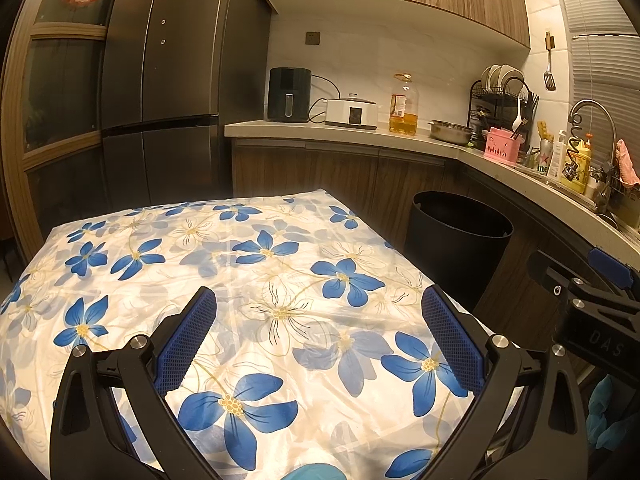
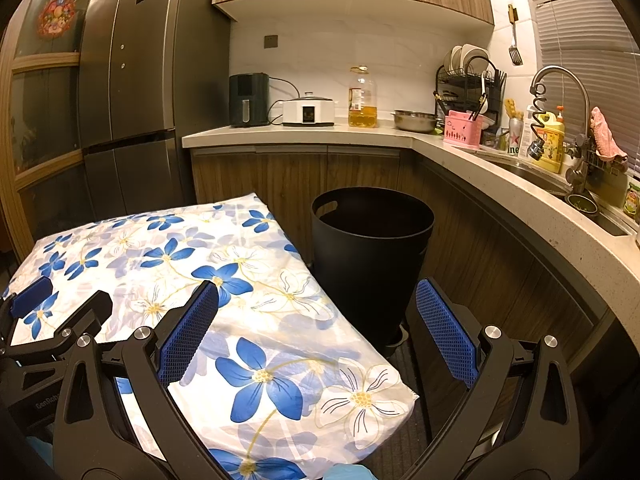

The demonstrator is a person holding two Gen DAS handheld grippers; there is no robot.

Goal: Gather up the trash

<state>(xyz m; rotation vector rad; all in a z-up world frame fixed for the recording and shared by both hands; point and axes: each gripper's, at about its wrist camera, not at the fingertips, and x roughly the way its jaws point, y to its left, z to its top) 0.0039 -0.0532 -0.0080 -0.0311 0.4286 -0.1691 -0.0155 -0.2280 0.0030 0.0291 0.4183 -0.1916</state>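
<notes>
A table with a white cloth printed with blue flowers (image 1: 240,280) fills the left wrist view and shows at the left of the right wrist view (image 2: 248,320). No trash shows on it. A black trash bin (image 1: 456,244) stands on the floor right of the table, also in the right wrist view (image 2: 372,256). My left gripper (image 1: 319,334) is open and empty above the table. My right gripper (image 2: 317,330) is open and empty over the table's right edge, in front of the bin. The right gripper shows at the right of the left wrist view (image 1: 592,304).
A kitchen counter (image 2: 304,130) runs along the back and curves right, with an air fryer (image 2: 248,100), a cooker, an oil bottle (image 2: 362,98), a steel bowl, a dish rack and a sink with a tap (image 2: 560,92). A dark fridge (image 1: 168,80) stands behind the table.
</notes>
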